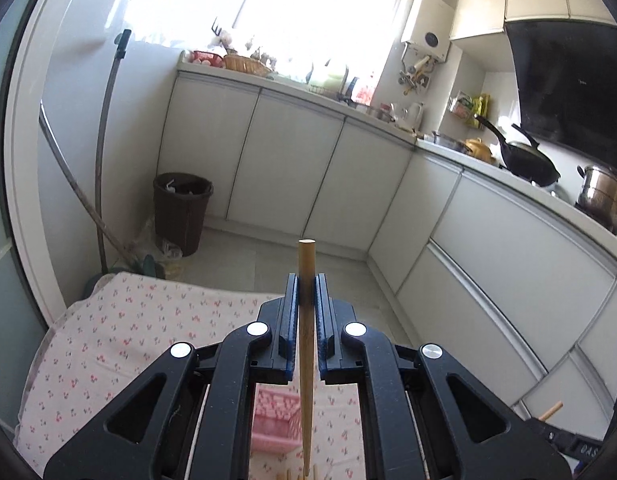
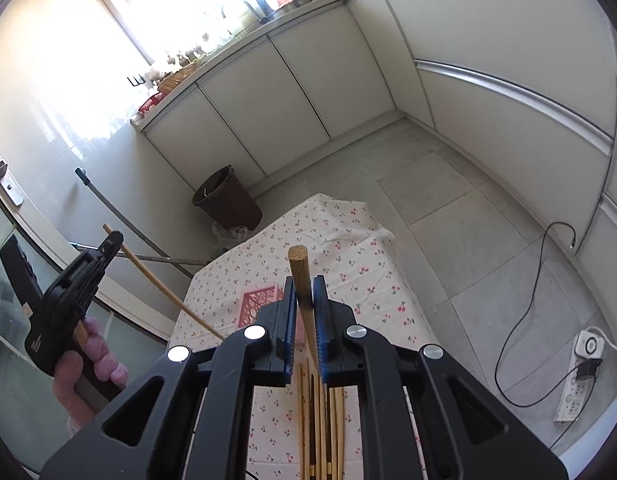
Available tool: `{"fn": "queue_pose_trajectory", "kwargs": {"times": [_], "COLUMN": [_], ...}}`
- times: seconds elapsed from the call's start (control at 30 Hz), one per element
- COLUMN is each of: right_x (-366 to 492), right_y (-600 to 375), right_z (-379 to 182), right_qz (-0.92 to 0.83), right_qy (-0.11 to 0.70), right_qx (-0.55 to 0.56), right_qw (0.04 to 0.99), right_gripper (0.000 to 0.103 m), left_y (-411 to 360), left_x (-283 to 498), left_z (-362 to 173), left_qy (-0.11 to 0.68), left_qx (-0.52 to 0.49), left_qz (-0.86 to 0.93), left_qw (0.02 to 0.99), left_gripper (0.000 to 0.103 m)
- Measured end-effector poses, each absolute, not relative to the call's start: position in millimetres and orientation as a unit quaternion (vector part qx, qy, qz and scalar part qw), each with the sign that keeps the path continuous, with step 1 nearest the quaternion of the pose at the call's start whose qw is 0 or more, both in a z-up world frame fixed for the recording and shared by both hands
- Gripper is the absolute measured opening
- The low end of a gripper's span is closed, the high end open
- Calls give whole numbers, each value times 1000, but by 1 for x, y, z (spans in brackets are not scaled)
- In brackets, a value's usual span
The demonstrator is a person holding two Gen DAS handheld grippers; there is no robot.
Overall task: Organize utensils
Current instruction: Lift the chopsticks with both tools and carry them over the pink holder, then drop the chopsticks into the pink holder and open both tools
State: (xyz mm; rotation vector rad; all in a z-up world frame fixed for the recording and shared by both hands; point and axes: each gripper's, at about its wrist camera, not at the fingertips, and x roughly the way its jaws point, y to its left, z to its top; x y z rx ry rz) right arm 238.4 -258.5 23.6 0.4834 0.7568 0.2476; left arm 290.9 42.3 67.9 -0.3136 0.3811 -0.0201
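So both grippers, left (image 1: 307, 300) and right (image 2: 304, 304), are each clamped on one chopstick (image 1: 307, 320); aim tips down into the pink basket (image 1: 276, 420), lower-centre frame.

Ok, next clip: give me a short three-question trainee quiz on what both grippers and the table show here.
1. True or false: the left gripper is shut on a light wooden chopstick.
2. What does the right gripper hold? A) a metal spoon B) a round-ended wooden chopstick C) nothing
3. Fill in: the pink perforated plastic basket sits on the ____-printed white tablecloth.

Key:
1. True; the blue pads clamp it on both sides.
2. B; more loose wooden chopsticks lie on the cloth beneath that gripper.
3. Cherry.
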Motion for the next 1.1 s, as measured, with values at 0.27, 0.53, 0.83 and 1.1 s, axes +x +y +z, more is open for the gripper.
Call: {"fn": "queue_pose_trajectory", "kwargs": {"times": [0.27, 0.53, 0.83, 1.1], "right_x": [257, 270, 298, 334], "right_y": [-241, -220, -184, -140], "right_z": [43, 60, 66, 30], "right_qz": [129, 132, 131, 123], "right_qy": [338, 314, 306, 322], "right_qx": [222, 210, 201, 178], "right_qw": [906, 916, 921, 922], "right_gripper": [9, 8, 8, 9], "left_y": [42, 64, 94, 109], "left_x": [325, 305, 246, 261], "left_z": [49, 35, 21, -3], "left_qy": [174, 192, 200, 261], "left_qx": [-143, -173, -219, -232], "left_qz": [26, 22, 38, 34], "left_qw": [974, 966, 954, 936], "left_gripper": [8, 36, 54, 54]}}
